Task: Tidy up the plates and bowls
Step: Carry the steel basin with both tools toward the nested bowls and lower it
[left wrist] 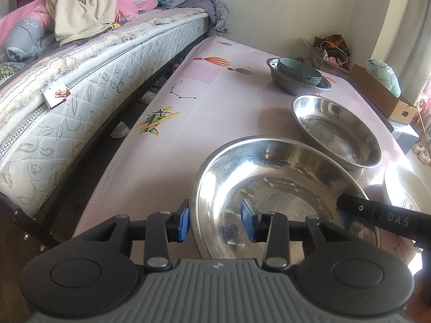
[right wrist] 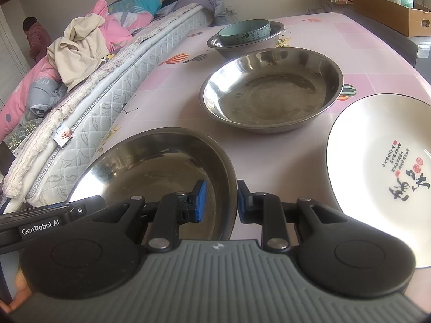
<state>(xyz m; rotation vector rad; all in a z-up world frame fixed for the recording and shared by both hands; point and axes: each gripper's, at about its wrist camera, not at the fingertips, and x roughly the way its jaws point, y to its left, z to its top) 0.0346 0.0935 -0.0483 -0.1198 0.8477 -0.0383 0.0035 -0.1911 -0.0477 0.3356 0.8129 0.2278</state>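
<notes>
Steel is what both claws are working on: the near steel bowl point(left wrist: 269, 188) sits at the table's near edge, at six o'clock on the pink patterned table point(left wrist: 167, 145). The left gripper point(left wrist: 215, 219) straddles its left rim, one blue pad outside the wall and one inside, jaws partly apart; whether the pads actually press the metal I cannot tell. The right gripper point(right wrist: 219, 202) straddles the opposite rim at about three o'clock on the bowl, jaws narrower and close to the wall, but a firm pinch is not clear either.

The step in hand looks like a two-handed lift of this bowl to nest it. To do it well, I judge both pads should bite squarely on the thin rim, both hands rise together so the bowl stays level, and the bowl clears the second steel bowl point(right wrist: 272, 91) at twelve o'clock before lowering centred into it. Polished metal may slip, so the pinch should be set before lifting.

Farther off at twelve o'clock a teal bowl point(right wrist: 243, 32) rests inside a third steel bowl point(right wrist: 277, 36). A white plate point(right wrist: 377, 167) lies at two o'clock, carrying black brush characters and red seals I cannot read. The left tool's side reads "GenRobot.AI"; the right one's shows "DAS".
</notes>
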